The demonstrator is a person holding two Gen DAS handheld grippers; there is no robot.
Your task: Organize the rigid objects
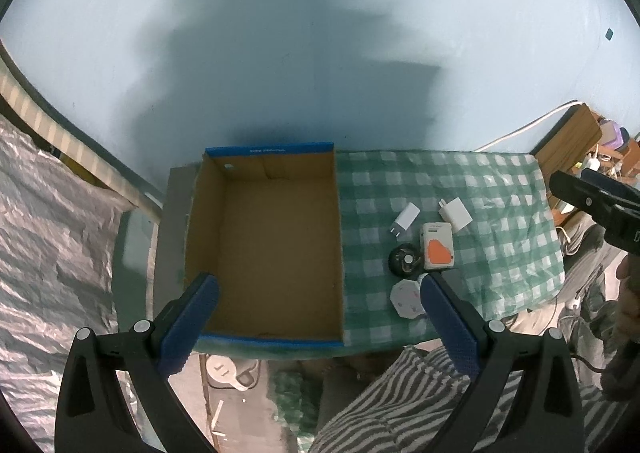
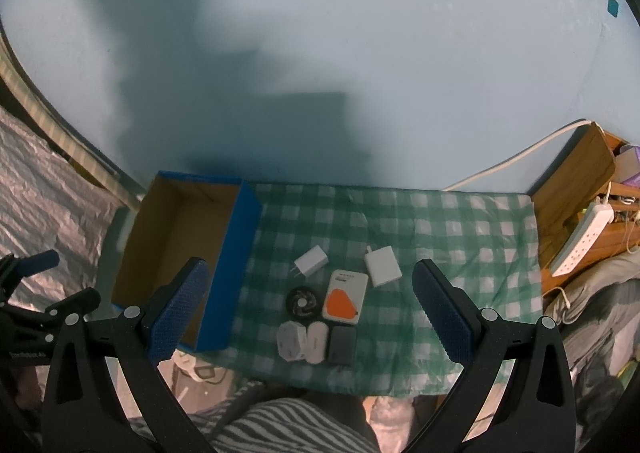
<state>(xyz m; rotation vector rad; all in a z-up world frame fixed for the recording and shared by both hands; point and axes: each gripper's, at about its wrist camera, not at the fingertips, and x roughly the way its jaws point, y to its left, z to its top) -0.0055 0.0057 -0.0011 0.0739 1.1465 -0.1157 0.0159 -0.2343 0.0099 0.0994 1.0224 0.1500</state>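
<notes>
My left gripper (image 1: 316, 293) spread wide over the brown cardboard box (image 1: 276, 245), my right gripper (image 2: 310, 295) spread above boxy white chargers (image 2: 311, 260), round black fan (image 2: 303, 303), crinkled green checked cloth (image 2: 460, 237).

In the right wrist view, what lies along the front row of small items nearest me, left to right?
White hexagonal plug → white oval case → dark grey power bank, all on the checked cloth.

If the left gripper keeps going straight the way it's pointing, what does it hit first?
Most likely the bare floor of the open cardboard box. The left gripper is open and aimed into it, with nothing between; depth is hard to judge through the fisheye.
</notes>
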